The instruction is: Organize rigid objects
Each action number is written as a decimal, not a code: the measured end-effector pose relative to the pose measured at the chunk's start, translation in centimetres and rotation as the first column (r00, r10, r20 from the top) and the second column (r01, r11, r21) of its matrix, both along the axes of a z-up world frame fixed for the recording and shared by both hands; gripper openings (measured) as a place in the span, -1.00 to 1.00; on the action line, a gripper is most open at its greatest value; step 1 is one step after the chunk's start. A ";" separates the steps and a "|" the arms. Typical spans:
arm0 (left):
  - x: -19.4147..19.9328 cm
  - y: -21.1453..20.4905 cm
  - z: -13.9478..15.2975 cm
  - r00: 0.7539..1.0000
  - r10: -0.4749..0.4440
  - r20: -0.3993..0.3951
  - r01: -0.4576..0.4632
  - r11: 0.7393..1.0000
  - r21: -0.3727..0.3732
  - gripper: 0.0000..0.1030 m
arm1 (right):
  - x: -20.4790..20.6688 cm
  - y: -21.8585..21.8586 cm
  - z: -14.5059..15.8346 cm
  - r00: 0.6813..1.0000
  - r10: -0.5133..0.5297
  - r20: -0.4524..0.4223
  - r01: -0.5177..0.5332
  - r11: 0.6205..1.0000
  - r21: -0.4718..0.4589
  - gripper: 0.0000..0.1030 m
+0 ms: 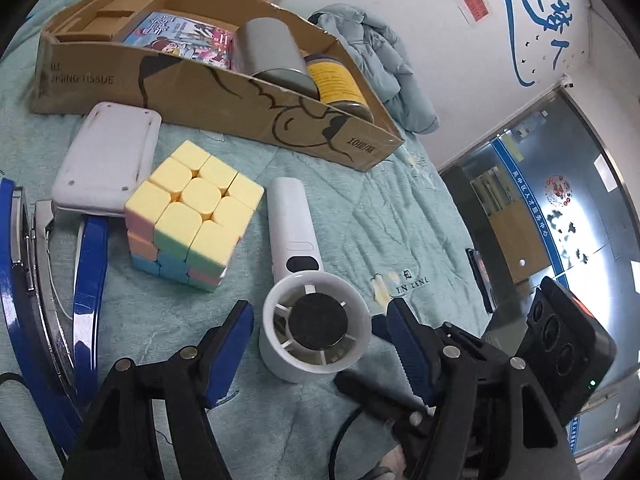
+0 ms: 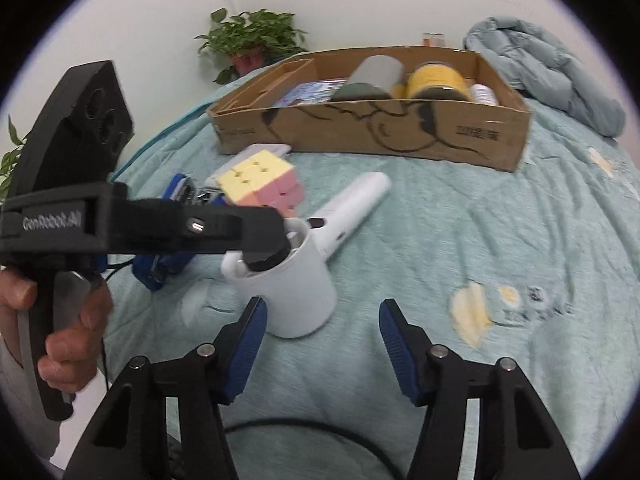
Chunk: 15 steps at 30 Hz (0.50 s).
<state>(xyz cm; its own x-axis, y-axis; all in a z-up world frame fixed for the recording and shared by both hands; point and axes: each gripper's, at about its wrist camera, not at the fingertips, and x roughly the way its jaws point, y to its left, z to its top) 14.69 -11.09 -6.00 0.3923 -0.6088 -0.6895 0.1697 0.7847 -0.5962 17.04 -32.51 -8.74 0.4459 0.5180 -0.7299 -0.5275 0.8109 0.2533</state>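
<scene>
A white handheld fan [image 1: 296, 240] lies on the teal bedspread with its round head [image 1: 314, 328] facing me. My left gripper [image 1: 320, 312] is open and straddles that head, a thin gap showing at each blue pad. In the right wrist view, the fan head [image 2: 292, 288] sits just past my right gripper [image 2: 322, 320]. This gripper is open over bare bedding, and its left fingertip is close to the head's lower side. A pastel puzzle cube [image 1: 192, 216] stands left of the fan handle, beside a white flat device [image 1: 108, 156].
A long cardboard box [image 1: 240, 100] at the back holds a grey tin [image 1: 272, 52], a yellow-labelled jar [image 1: 336, 80] and a picture book [image 1: 184, 40]. A curved blue and chrome object [image 1: 24, 280] lies at the left. A pale blue jacket [image 2: 552, 72] lies behind the box. A hand [image 2: 76, 328] holds the left gripper's handle.
</scene>
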 end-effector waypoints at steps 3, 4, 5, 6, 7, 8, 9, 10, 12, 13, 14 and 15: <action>0.5 -0.5 -1.4 0.998 -0.021 -0.054 0.020 1.000 -0.014 -0.02 | 0.1 1.8 -0.4 0.999 0.045 -0.012 -0.045 0.999 0.002 0.13; 0.4 -0.3 -1.7 0.998 -0.020 -0.065 0.019 1.000 -0.021 0.01 | 0.2 1.9 -0.5 0.999 0.042 -0.013 -0.042 0.999 -0.007 0.13; 0.4 -0.3 -1.8 0.998 -0.013 -0.063 0.011 0.999 -0.031 0.01 | 0.3 1.9 -0.7 0.999 0.033 -0.012 -0.033 0.999 -0.015 0.09; 0.4 -0.5 -1.8 0.998 -0.014 -0.062 0.012 0.999 -0.036 0.00 | 0.5 1.6 -0.8 1.000 0.026 -0.015 -0.027 1.000 -0.010 0.06; 0.5 -0.7 -1.8 0.998 -0.020 -0.061 0.017 0.999 -0.043 -0.01 | 0.7 1.1 -0.8 0.999 0.024 -0.024 -0.024 1.000 0.005 0.06; 0.5 -1.0 -1.9 0.998 -0.023 -0.065 0.019 0.998 -0.059 -0.02 | 0.7 0.6 -0.8 0.999 0.023 -0.025 -0.023 1.000 0.014 0.06; 0.7 -1.1 -2.1 0.997 -0.020 -0.076 0.013 0.996 -0.086 -0.05 | 0.7 0.2 -0.7 1.000 0.024 -0.016 -0.024 1.000 0.013 0.05; 0.8 -1.4 -2.3 0.997 -0.021 -0.079 0.013 0.995 -0.100 -0.08 | 0.6 -0.3 -0.6 1.000 0.021 -0.003 -0.021 1.000 0.004 0.04; 0.8 -2.1 -2.5 0.997 -0.035 -0.074 0.026 0.992 -0.125 -0.08 | 0.6 -1.1 -0.4 1.000 0.007 0.002 -0.007 1.000 -0.009 0.03; 0.9 -2.5 -2.6 0.996 -0.043 -0.078 0.031 0.989 -0.145 -0.08 | 0.6 -1.6 -0.3 1.000 0.002 0.005 -0.002 1.000 -0.021 0.03; 1.0 -2.9 -2.8 0.995 -0.051 -0.088 0.036 0.985 -0.169 -0.10 | 0.6 -1.8 -0.2 1.000 0.002 0.015 -0.001 0.999 -0.041 0.03; 1.1 -3.2 -2.8 0.994 -0.057 -0.090 0.040 0.982 -0.182 -0.22 | 0.4 -2.0 0.1 0.999 0.003 0.034 -0.001 0.997 -0.071 0.00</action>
<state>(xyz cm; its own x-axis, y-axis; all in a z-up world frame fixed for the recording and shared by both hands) 15.75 -14.31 -8.84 0.2978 -0.7429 -0.5995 0.1411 0.6553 -0.7420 17.42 -34.52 -8.67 0.4698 0.4663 -0.7496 -0.5365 0.8251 0.1770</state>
